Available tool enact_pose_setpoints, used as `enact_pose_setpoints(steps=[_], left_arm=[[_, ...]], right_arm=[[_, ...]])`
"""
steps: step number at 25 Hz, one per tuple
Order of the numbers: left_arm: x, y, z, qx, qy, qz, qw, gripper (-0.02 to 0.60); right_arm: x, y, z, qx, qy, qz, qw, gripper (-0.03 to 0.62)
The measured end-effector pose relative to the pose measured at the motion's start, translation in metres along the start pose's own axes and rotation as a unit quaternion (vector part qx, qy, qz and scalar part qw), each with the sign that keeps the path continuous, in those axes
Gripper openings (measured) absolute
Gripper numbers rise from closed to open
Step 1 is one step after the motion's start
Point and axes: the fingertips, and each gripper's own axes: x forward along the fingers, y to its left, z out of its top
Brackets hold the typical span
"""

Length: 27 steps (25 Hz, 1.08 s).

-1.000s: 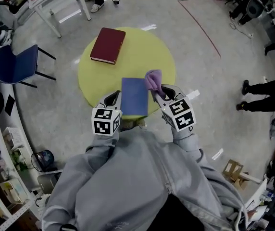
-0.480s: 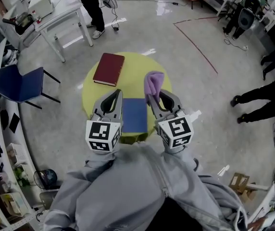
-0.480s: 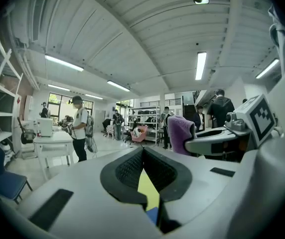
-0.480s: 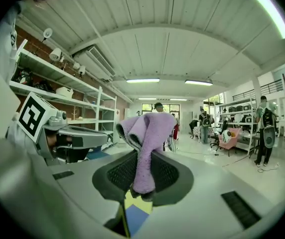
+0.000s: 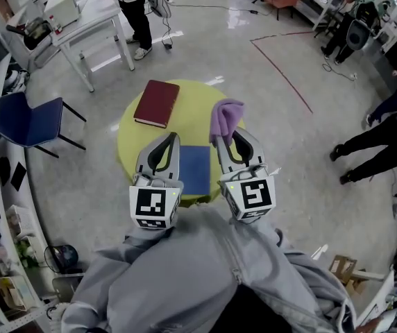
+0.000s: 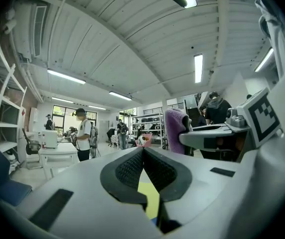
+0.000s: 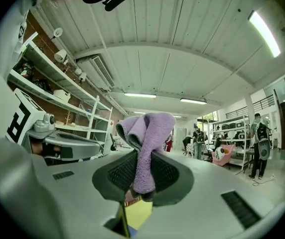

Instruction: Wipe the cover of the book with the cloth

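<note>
The right gripper (image 7: 143, 169) is clamped on one lilac terry cloth (image 7: 146, 139), whose bunched end stands up out of the jaws. The left gripper (image 6: 142, 156) has its jaws pressed together with nothing between them. From the head view, the two grippers sit side by side, with the left gripper (image 5: 170, 143) and the right gripper (image 5: 224, 137) flanking one blue hardcover book (image 5: 194, 169). That book lies flat on the near part of a round yellow table (image 5: 130, 139). A second book, dark red and hardcover (image 5: 157, 103), lies near the table's far left edge, well apart from the blue one. One blue chair (image 5: 25, 120) stands to the left of the table.
</note>
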Motion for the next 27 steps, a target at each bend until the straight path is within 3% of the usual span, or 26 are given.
enact_pose_setpoints(steps=[27], left_arm=[[0.012, -0.014, -0.020, -0.010, 0.011, -0.016, 0.9998, 0.017]], right_arm=[[-0.005, 0.003, -0.016, -0.001, -0.001, 0.020, 1.000, 0.084]])
